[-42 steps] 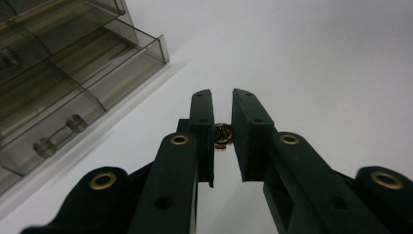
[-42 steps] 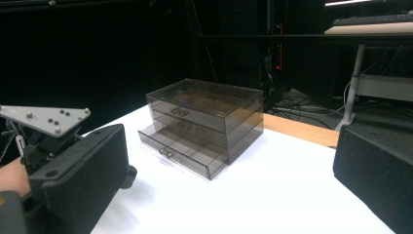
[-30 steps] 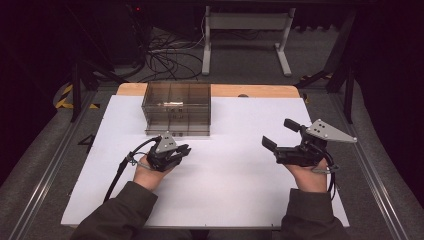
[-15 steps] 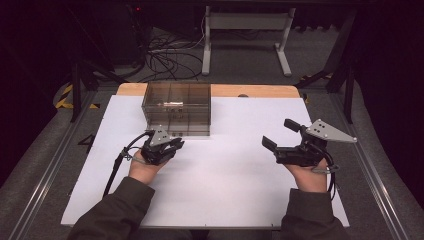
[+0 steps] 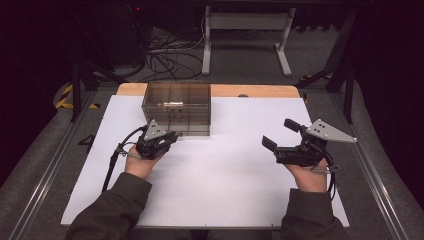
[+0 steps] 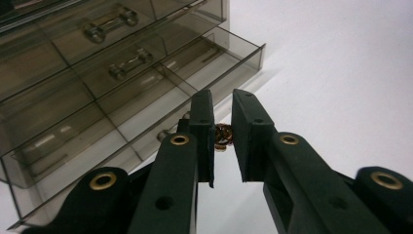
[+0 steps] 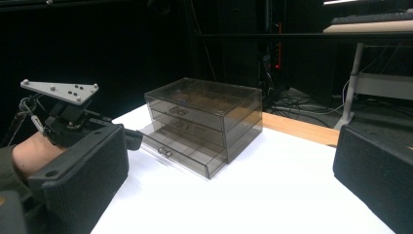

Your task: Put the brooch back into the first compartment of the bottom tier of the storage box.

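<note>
A smoky clear drawer box (image 5: 177, 107) stands at the back left of the white sheet. Its bottom drawer (image 6: 146, 97) is pulled out, and I also see that drawer (image 7: 180, 153) in the right gripper view. My left gripper (image 5: 172, 137) is right at the drawer's front. In the left gripper view my left gripper (image 6: 223, 105) is shut on a small reddish-brown coiled item (image 6: 223, 135), held just above the drawer's near corner. My right gripper (image 5: 281, 134) hovers over the sheet at the right. There my right gripper (image 7: 229, 175) is wide open with nothing between its jaws, pointing toward the box.
The white sheet (image 5: 230, 180) covers most of the table, with a wooden strip (image 5: 250, 91) bare along the back. Metal rails (image 5: 380, 180) run down both sides. Cables (image 5: 165, 60) and a white desk frame (image 5: 245, 35) lie on the floor behind.
My left gripper has moved a little away from me and to the left, closer to the drawer box, still shut. My right gripper has stayed where it was.
</note>
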### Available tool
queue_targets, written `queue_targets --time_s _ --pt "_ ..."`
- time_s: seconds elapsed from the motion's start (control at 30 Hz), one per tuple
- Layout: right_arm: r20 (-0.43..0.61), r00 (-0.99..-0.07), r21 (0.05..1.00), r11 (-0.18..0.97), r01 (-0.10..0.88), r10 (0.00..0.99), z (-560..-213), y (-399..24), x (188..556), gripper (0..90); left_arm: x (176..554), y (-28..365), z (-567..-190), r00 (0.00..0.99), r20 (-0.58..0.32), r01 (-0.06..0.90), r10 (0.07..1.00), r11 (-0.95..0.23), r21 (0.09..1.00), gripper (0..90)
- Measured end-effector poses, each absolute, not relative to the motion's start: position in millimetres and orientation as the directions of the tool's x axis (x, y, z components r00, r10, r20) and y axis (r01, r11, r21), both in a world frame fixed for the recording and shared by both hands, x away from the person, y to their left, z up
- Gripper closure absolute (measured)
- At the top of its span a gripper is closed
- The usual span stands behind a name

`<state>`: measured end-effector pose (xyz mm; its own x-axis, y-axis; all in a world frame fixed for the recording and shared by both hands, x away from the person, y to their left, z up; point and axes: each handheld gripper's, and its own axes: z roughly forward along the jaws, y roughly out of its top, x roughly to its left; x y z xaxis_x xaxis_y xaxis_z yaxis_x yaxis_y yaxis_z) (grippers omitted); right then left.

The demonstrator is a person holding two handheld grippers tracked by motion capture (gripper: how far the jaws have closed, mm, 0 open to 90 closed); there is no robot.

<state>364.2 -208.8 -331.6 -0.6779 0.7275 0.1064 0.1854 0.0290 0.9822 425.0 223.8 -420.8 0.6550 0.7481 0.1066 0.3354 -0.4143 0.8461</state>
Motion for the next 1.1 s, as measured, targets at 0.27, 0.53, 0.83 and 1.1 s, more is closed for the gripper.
queue_targets --time_s 0.27,0.53,0.83,1.1 --pt "0.107 -0.677 0.982 0.027 0.184 0.729 -331.5 -209.9 364.0 0.3 429.6 228.9 -416.9 0.637 0.107 0.337 0.764 -0.4 0.852 79.8" --pt "0.107 -0.679 0.982 0.029 0.186 0.726 -332.1 -209.3 364.6 0.3 435.3 233.6 -417.2 0.617 0.099 0.347 0.781 -0.382 0.857 79.8" --pt "0.107 -0.678 0.982 0.028 0.184 0.727 -331.8 -210.4 364.2 0.3 440.2 241.3 -415.0 0.585 0.096 0.351 0.805 -0.358 0.865 79.8" --pt "0.108 -0.677 0.983 0.025 0.184 0.728 -331.7 -210.3 364.0 0.3 444.9 247.3 -412.8 0.557 0.086 0.355 0.826 -0.331 0.874 79.8"
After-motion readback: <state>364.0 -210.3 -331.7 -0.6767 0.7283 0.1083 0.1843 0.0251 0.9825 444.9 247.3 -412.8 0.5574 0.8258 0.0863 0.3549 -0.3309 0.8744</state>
